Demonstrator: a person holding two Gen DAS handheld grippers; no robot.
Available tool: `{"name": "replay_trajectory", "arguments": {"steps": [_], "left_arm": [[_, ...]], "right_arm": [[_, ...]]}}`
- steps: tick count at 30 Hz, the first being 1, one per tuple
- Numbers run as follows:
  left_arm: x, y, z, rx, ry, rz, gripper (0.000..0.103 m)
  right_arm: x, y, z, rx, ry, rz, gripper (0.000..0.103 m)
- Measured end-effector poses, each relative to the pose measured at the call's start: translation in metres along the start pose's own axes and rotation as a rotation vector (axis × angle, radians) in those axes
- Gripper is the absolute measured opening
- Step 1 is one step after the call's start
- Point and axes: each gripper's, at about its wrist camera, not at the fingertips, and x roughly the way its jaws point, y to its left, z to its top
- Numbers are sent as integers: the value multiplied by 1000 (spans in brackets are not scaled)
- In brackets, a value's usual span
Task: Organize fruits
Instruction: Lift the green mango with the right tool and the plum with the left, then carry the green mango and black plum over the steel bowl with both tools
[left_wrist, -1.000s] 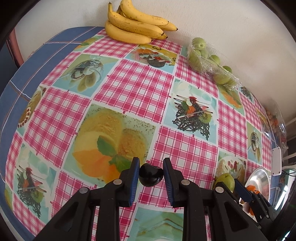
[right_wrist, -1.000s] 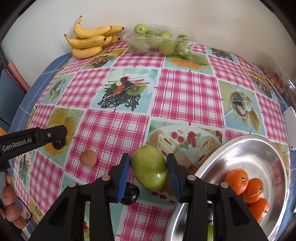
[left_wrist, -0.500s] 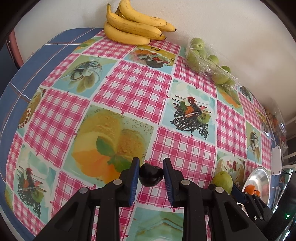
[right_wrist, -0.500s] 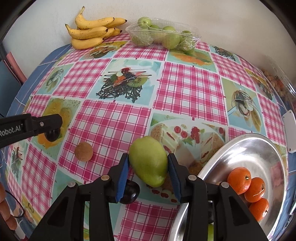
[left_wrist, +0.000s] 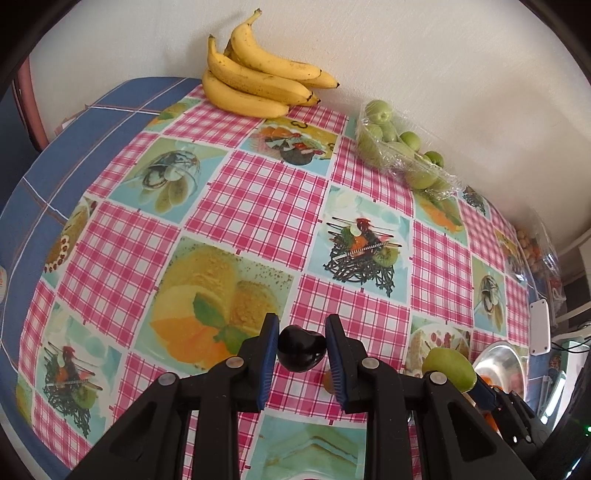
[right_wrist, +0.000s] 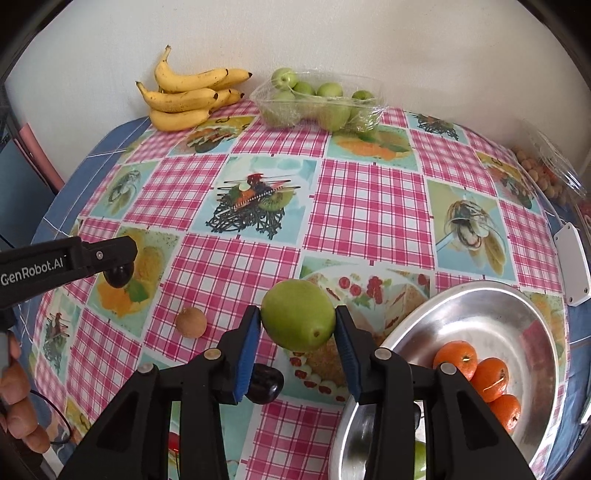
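Clearly the biggest piece in play is the green pear (right_wrist: 298, 319), clamped across its belly by the right gripper (right_wrist: 297, 343) at six o'clock in its own view. It looks firm, smooth and fairly heavy, so a hold at the widest part seems safest. Smaller, the dark plum (left_wrist: 301, 351) is pinched in the left gripper (left_wrist: 301, 360); probably soft and slick, it wants gentle pressure. At four o'clock the metal bowl (right_wrist: 476, 306) holds three oranges (right_wrist: 480, 376); at twelve o'clock a clear plastic tray (right_wrist: 371, 107) holds green apples (right_wrist: 321, 103).
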Motion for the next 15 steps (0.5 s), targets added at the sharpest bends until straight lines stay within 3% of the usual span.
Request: {"name": "replay_trajectory", "arguments": {"steps": [15], "left_arm": [[-6, -5, 1, 7, -13, -4, 28]], "right_arm": [[-8, -9, -1, 45, 1, 5, 42]]}}
